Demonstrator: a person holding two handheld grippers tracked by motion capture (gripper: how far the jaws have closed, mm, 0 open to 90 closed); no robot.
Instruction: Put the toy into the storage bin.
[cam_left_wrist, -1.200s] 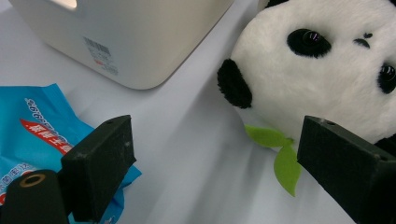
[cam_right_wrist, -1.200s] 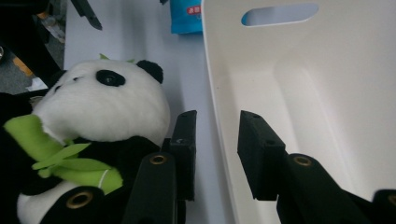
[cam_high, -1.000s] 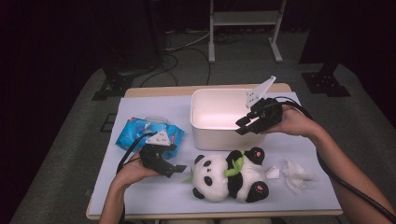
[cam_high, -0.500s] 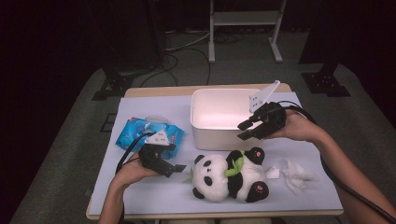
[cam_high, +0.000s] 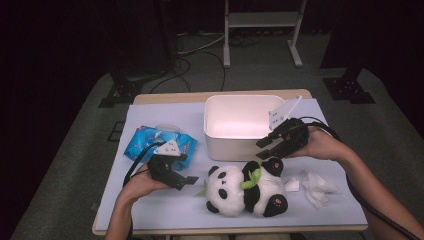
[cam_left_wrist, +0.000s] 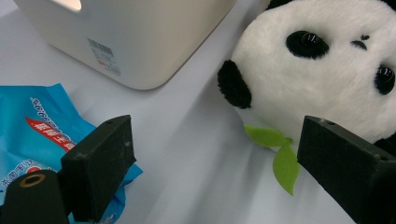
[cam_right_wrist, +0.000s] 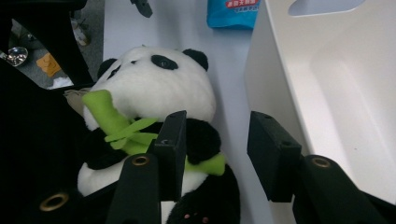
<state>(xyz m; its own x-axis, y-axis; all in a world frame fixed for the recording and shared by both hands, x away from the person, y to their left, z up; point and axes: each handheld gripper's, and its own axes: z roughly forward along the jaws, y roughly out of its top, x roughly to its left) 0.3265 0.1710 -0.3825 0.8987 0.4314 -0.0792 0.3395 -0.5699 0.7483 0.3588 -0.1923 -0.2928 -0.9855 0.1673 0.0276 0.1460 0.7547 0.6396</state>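
Observation:
A black-and-white panda plush (cam_high: 235, 192) with a green bamboo sprig lies on its back on the near middle of the white table cover (cam_high: 150, 210). Behind it stands a white plastic bin (cam_high: 220, 137). My left gripper (cam_high: 187, 181) rests low just left of the panda's head (cam_left_wrist: 317, 79), and its jaws (cam_left_wrist: 217, 140) are wide open with bare table between them. My right gripper (cam_high: 265, 148) hovers between the bin's front right corner and the panda's raised foot. Its jaws (cam_right_wrist: 218, 126) have just been opening and grip nothing; below them are the panda's dark limb (cam_right_wrist: 201, 137) and the bin wall (cam_right_wrist: 336, 93).
A blue wet-wipes pack (cam_high: 160, 142) lies at the left, close behind my left gripper, and its corner (cam_left_wrist: 42, 121) shows beside the left jaw. Crumpled white tissues (cam_high: 315, 187) lie right of the panda. The bin's interior looks bare. Dark floor and stands surround the table.
My right gripper has come slightly down and nearer, from over the bin's corner toward the panda, and its jaws have widened. The left gripper and the panda have stayed put.

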